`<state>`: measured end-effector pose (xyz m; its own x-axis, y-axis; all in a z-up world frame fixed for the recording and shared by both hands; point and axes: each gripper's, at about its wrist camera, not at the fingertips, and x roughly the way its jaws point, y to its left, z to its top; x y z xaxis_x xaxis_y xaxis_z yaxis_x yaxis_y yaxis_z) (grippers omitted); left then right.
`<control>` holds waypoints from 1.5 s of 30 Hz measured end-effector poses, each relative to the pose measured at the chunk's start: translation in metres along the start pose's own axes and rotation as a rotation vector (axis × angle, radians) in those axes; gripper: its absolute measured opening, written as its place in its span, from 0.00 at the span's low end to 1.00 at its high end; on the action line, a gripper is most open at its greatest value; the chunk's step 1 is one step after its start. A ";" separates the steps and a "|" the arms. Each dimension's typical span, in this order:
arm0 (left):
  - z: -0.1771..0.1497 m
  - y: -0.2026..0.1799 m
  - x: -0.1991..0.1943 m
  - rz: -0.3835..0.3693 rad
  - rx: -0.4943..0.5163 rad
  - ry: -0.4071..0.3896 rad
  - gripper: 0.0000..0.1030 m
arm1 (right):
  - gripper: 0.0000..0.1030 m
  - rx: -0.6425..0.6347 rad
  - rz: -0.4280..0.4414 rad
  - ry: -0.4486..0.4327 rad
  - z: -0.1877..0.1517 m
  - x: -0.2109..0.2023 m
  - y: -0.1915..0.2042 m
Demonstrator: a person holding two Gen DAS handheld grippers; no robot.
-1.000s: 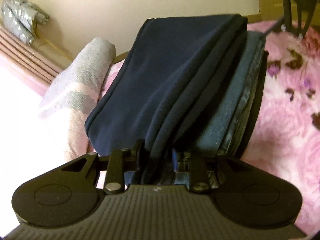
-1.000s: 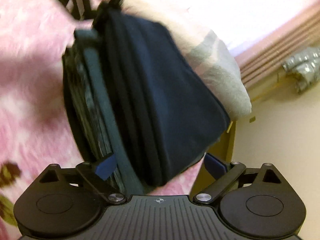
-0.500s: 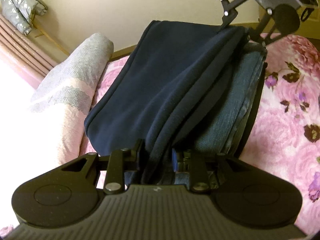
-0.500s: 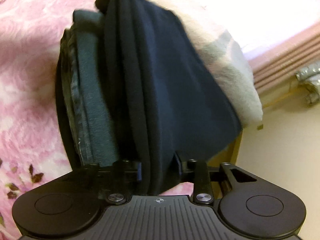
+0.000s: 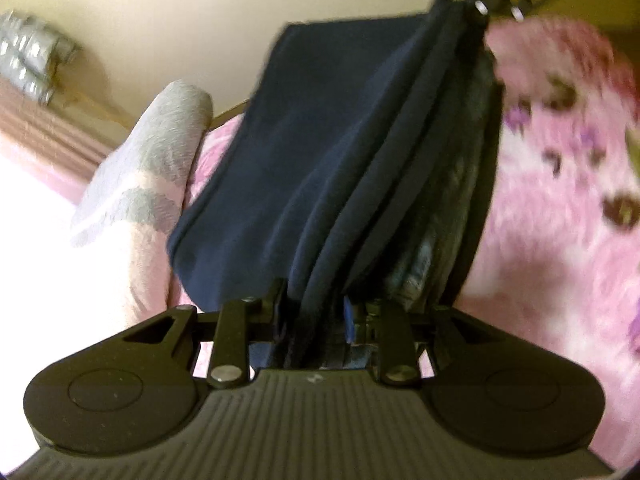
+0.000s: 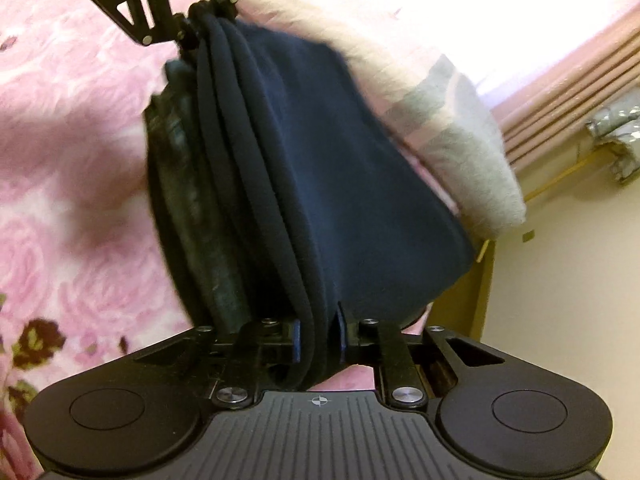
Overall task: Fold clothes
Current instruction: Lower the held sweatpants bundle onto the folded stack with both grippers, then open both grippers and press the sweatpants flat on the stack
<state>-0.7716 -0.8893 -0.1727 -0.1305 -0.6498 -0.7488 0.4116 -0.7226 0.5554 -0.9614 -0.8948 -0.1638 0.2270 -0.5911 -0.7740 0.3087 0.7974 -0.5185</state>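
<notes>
While the left tongs point(image 5: 312, 316) and right tongs point(image 6: 318, 340) each pinch one end of the navy garment point(image 6: 320, 168), slack layers between them may slide loose.

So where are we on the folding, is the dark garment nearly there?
Done: the navy garment already hangs in several stacked layers. In hand: the left gripper and the right gripper each clamp one end, holding it stretched over the pink floral blanket. Left: set it down and release. A grey and pink pillow lies beside it; no other loose clothes show.
</notes>
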 end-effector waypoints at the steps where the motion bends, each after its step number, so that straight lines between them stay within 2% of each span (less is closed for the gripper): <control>1: -0.001 -0.005 0.003 0.015 0.026 0.006 0.25 | 0.15 -0.010 -0.004 0.006 -0.002 0.002 0.005; 4: -0.001 -0.013 0.007 0.045 0.066 0.018 0.28 | 0.18 -0.019 -0.015 0.012 -0.002 0.005 0.007; 6: 0.000 -0.013 0.005 0.042 0.078 0.021 0.31 | 0.42 0.014 -0.002 0.014 -0.003 -0.001 0.005; 7: 0.001 -0.012 0.005 0.040 0.084 0.023 0.32 | 0.60 0.031 0.004 0.015 -0.003 -0.005 0.004; 8: -0.001 -0.011 0.000 0.033 0.078 0.023 0.32 | 0.64 0.048 0.011 0.016 -0.004 -0.008 0.002; 11: -0.006 -0.005 -0.017 0.007 0.030 0.021 0.33 | 0.64 0.098 0.030 0.019 -0.005 -0.018 -0.002; 13: -0.010 0.007 -0.030 -0.026 -0.070 0.008 0.33 | 0.64 0.173 0.059 -0.007 -0.005 -0.029 -0.010; 15: -0.016 0.025 -0.043 -0.056 -0.219 -0.010 0.33 | 0.63 0.279 0.100 -0.049 -0.003 -0.039 -0.024; 17: -0.019 0.042 -0.049 -0.041 -0.335 -0.028 0.32 | 0.63 0.376 0.138 -0.097 0.001 -0.044 -0.037; 18: -0.021 0.051 -0.052 -0.035 -0.392 -0.036 0.32 | 0.60 0.404 0.155 -0.118 0.004 -0.044 -0.041; 19: -0.021 0.057 -0.050 -0.032 -0.428 -0.041 0.32 | 0.45 0.418 0.170 -0.133 0.009 -0.040 -0.043; 20: -0.020 0.062 -0.048 -0.031 -0.463 -0.044 0.32 | 0.38 0.431 0.185 -0.144 0.014 -0.036 -0.045; 24: -0.015 0.053 -0.004 -0.075 -0.428 0.048 0.32 | 0.38 0.426 0.251 -0.070 0.017 0.009 -0.037; 26: -0.015 0.048 0.011 -0.097 -0.419 0.061 0.32 | 0.38 0.406 0.280 -0.042 0.011 0.026 -0.032; 29: -0.010 0.051 0.011 -0.092 -0.418 0.071 0.32 | 0.39 0.407 0.286 -0.046 0.012 0.022 -0.036; 32: -0.007 0.062 -0.003 -0.089 -0.442 0.057 0.32 | 0.39 0.494 0.291 -0.082 0.012 0.005 -0.053; 36: -0.007 0.097 -0.005 -0.077 -0.580 0.026 0.32 | 0.40 0.633 0.234 -0.121 0.003 0.004 -0.092; 37: -0.009 0.108 0.000 -0.073 -0.628 0.027 0.32 | 0.51 0.681 0.230 -0.122 -0.001 0.012 -0.104; 38: -0.010 0.118 0.007 -0.072 -0.673 0.029 0.32 | 0.66 0.729 0.226 -0.123 -0.006 0.019 -0.115; 40: -0.014 0.136 0.024 -0.074 -0.751 0.044 0.32 | 0.67 0.825 0.217 -0.124 -0.015 0.033 -0.138; 44: -0.021 0.161 0.060 -0.151 -0.919 0.081 0.35 | 0.66 1.014 0.205 -0.126 -0.032 0.062 -0.182; 45: -0.022 0.165 0.067 -0.170 -0.950 0.084 0.35 | 0.66 1.053 0.225 -0.129 -0.035 0.070 -0.187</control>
<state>-0.6925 -1.0465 -0.1395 -0.2057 -0.5083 -0.8363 0.9554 -0.2893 -0.0592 -1.0360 -1.0813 -0.1340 0.4540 -0.5018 -0.7363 0.8717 0.4212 0.2503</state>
